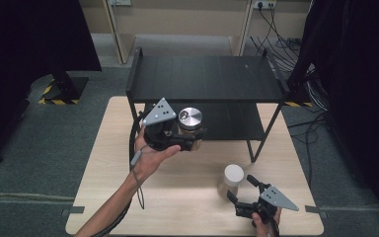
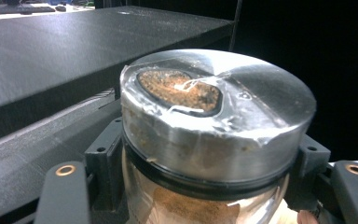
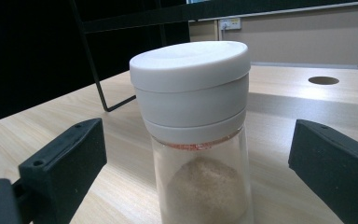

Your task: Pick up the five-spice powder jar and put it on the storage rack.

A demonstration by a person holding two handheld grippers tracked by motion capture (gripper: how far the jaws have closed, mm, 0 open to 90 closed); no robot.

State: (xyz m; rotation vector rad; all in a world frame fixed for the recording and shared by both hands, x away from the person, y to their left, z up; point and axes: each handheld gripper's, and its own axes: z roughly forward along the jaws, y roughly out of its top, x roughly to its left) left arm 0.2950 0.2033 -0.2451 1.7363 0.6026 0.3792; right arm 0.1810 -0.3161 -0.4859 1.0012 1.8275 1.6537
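A glass jar with a silver metal lid (image 1: pixel 190 118) and brown powder inside is lifted off the table, in front of the black rack's lower shelf (image 1: pixel 234 122). My left gripper (image 1: pixel 193 135) is shut on it. In the left gripper view the jar (image 2: pixel 214 121) sits between both jaws of the left gripper (image 2: pixel 209 191), with a torn foil patch on its lid. A second jar with a white lid (image 1: pixel 233 177) stands on the table. My right gripper (image 1: pixel 241 188) is open around it. In the right gripper view this jar (image 3: pixel 193 93) holds pale powder, and gaps show on both sides within the right gripper (image 3: pixel 200 186).
The black two-tier rack (image 1: pixel 202 76) stands at the far half of the light wooden table (image 1: pixel 177 197); its top board (image 2: pixel 74 42) is just beside the lifted jar. A rack leg (image 3: pixel 93 70) and a round table hole (image 3: pixel 323 80) lie beyond the white-lidded jar.
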